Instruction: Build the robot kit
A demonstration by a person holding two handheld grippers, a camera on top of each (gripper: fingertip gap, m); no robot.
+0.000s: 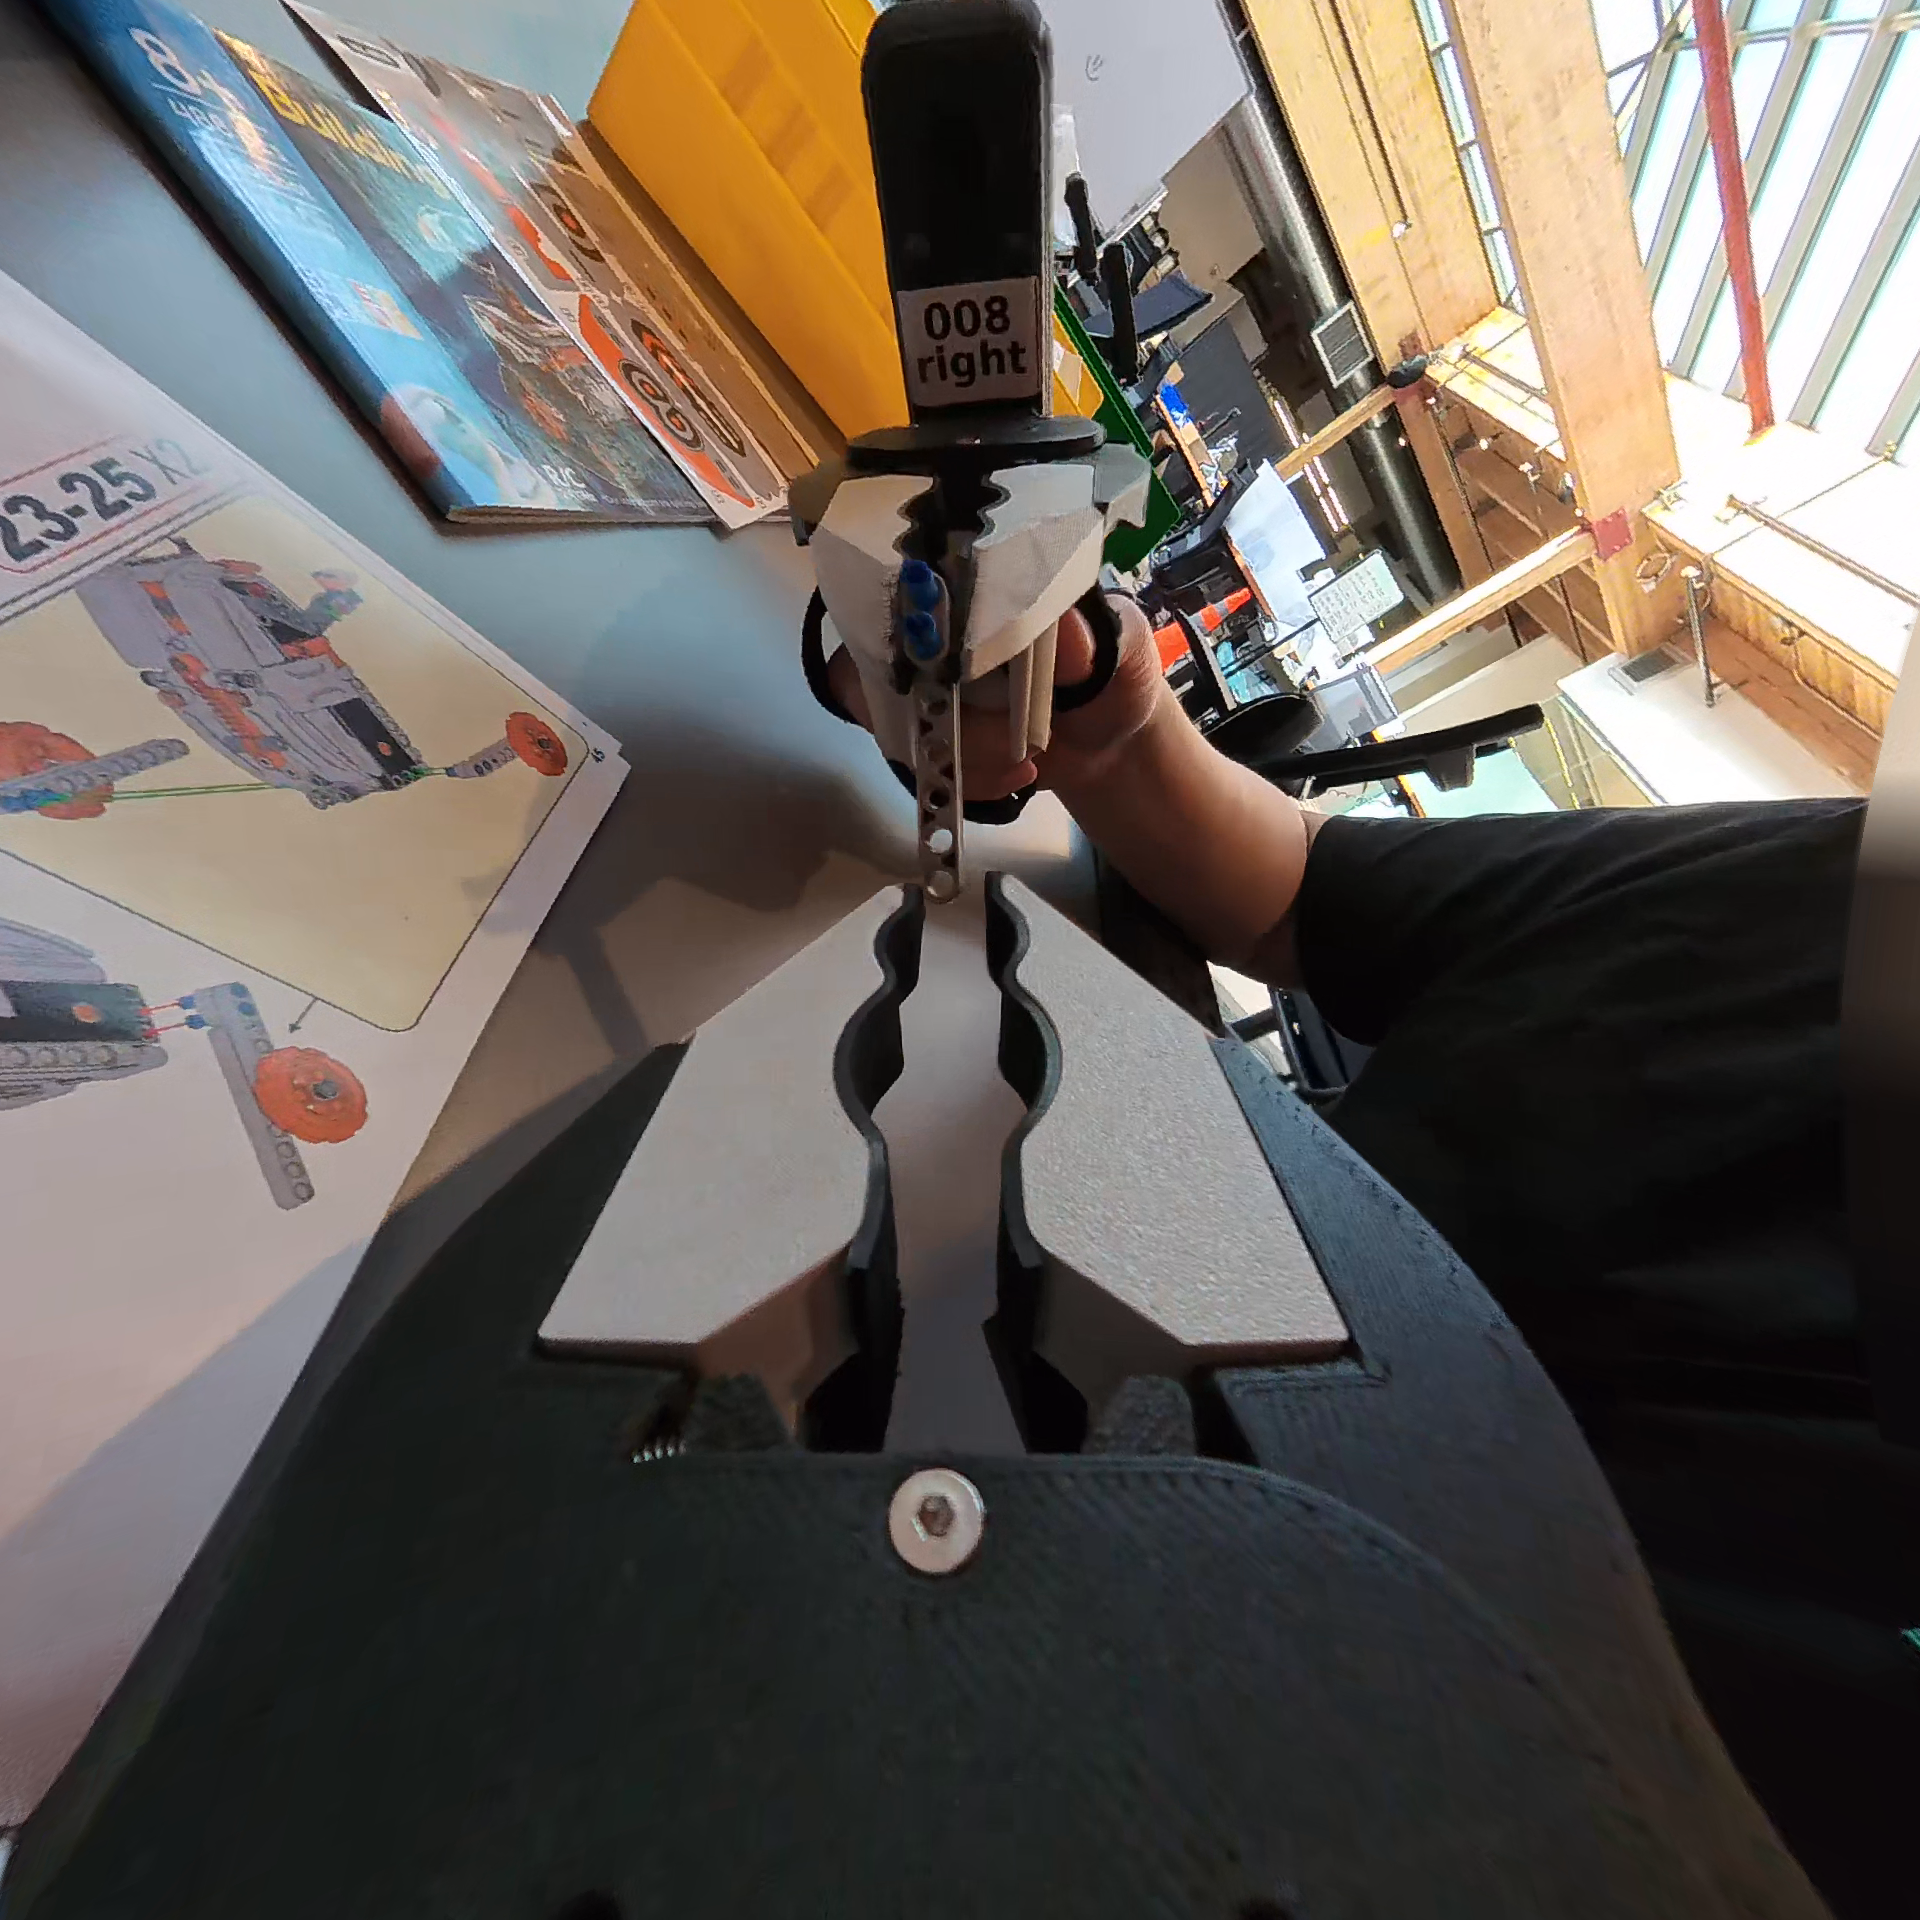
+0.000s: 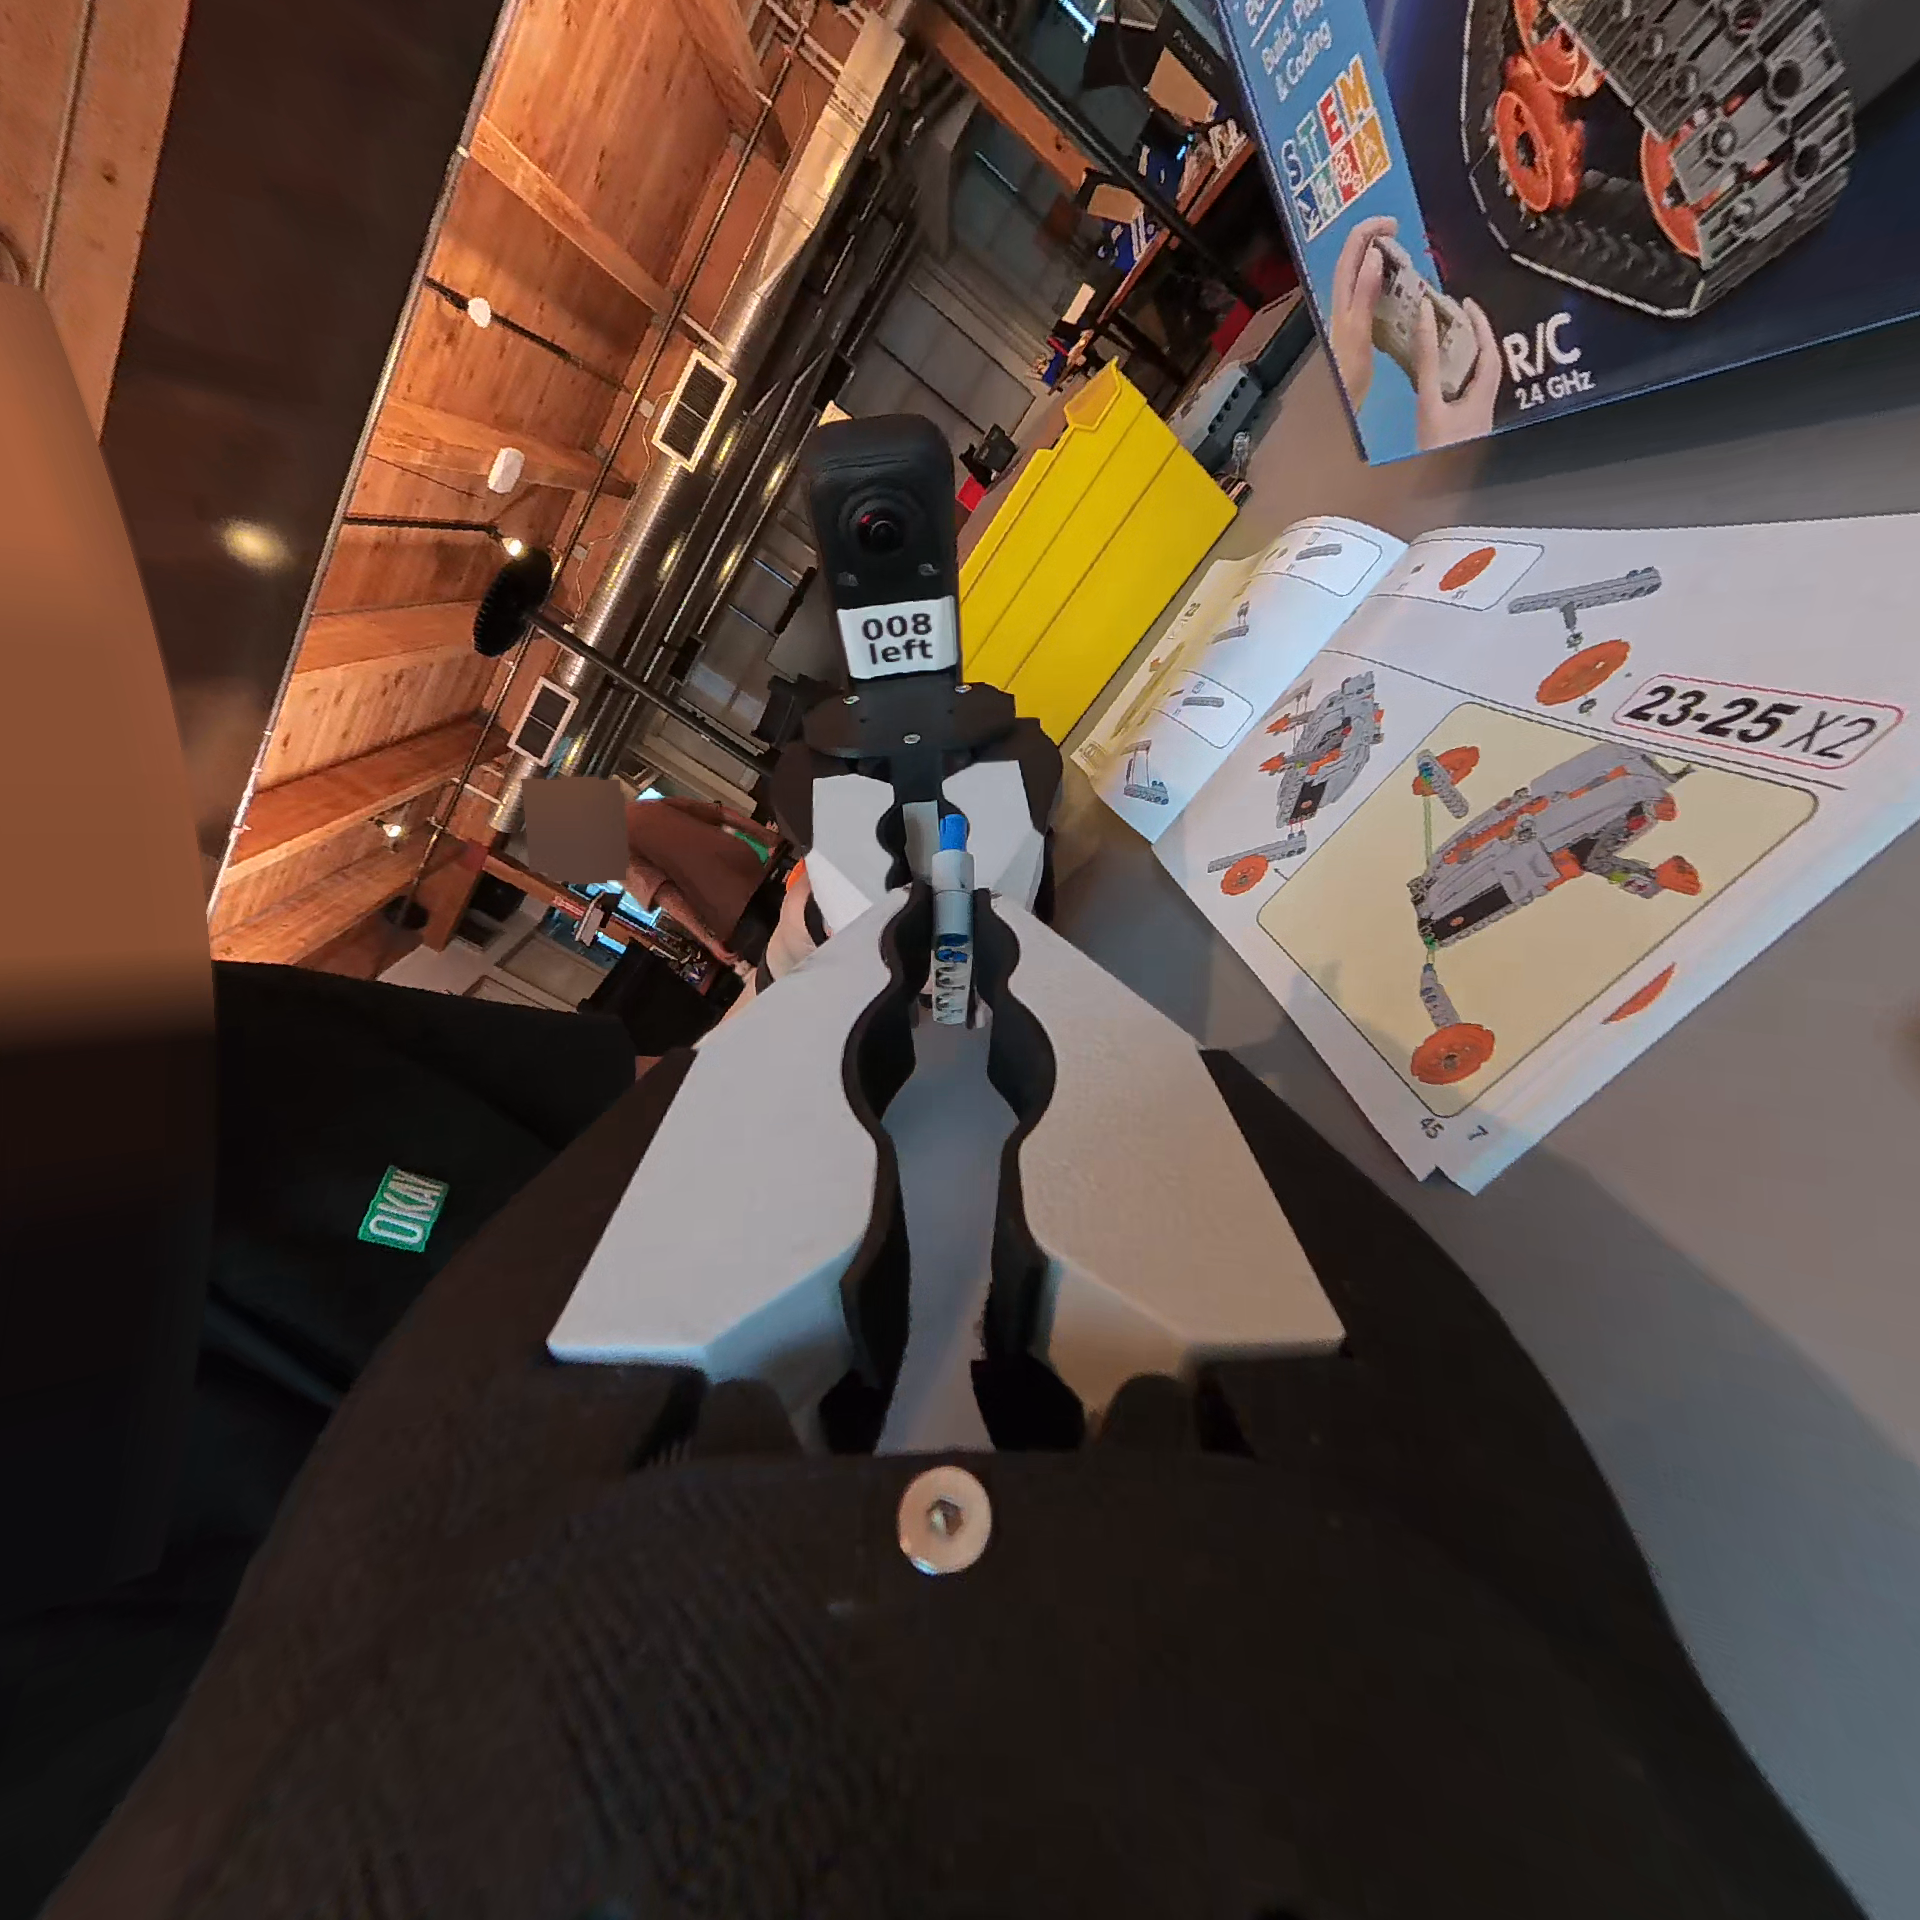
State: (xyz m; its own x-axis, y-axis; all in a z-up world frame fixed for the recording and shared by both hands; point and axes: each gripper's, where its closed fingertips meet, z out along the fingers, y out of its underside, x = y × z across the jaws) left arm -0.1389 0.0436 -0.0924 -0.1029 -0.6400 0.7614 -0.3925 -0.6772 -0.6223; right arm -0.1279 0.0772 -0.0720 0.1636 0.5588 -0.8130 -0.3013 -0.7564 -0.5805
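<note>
We are holding two grippers tip to tip above a grey table [image 1: 665,623]. Our right gripper [image 2: 951,914] is clamping a grey holed beam [image 1: 940,800] carrying blue pins [image 1: 920,608], its fingers closed tight on it. Our left gripper [image 1: 954,894] is standing slightly parted, gripping nothing, with the beam's free end just at its fingertips. An open instruction booklet [image 2: 1558,831] is lying at two o'clock of the right gripper, a yellow bin [image 2: 1091,540] at twelve.
</note>
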